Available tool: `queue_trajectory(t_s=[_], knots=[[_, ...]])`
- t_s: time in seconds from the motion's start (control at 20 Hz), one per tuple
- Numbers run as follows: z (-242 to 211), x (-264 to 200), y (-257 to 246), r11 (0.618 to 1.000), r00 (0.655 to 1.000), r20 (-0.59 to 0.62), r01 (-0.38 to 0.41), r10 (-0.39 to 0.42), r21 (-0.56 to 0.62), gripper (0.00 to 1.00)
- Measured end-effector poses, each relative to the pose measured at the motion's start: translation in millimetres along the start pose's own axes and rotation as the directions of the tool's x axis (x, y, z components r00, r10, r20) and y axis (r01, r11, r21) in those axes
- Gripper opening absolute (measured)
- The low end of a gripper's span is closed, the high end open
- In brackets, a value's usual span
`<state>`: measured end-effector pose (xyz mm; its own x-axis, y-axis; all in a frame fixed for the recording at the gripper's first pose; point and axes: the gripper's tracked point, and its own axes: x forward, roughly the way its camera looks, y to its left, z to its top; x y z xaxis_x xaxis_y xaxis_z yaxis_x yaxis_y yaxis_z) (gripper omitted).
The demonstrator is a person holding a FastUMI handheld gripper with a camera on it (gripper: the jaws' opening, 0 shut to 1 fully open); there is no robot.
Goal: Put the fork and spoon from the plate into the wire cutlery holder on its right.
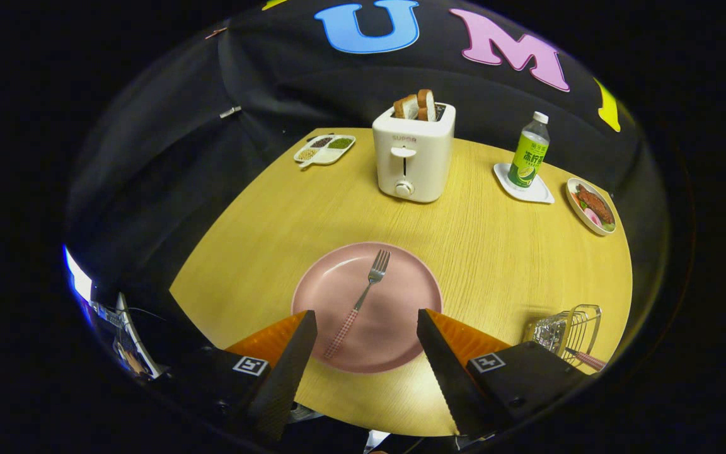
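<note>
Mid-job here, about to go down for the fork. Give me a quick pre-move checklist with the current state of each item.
1. Gripper open, nothing between its fingers: ok.
2. Fork lies alone on the pink plate, tines pointing away toward the toaster, checked handle toward the fingers: ok.
3. Handle sits between the two fingers but nearer the left one; centre first: not ok.
4. Spoon no longer on the plate; a checked handle sticks out of the wire cutlery holder, but whether it is the spoon: cannot tell.
5. Bare table between plate and holder for the carry: ok.
6. Room left in the holder: cannot tell.
</note>
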<state>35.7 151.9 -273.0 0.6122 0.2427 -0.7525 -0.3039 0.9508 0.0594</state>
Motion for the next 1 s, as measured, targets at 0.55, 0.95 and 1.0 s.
queue_trajectory(t_s=[0.55, 0.95, 1.0], knots=[[-48.3, 66.4, 7.2, 0.994, 0.981, -0.172, 0.073, -0.086, -0.077, 1.00], [-66.4, 79.3, 12.1, 0.993, 0.967, -0.243, 0.061, -0.083, -0.097, 0.87], [-67.3, 80.7, 14.5, 0.994, 0.967, -0.242, 0.053, -0.076, -0.098, 0.83]])
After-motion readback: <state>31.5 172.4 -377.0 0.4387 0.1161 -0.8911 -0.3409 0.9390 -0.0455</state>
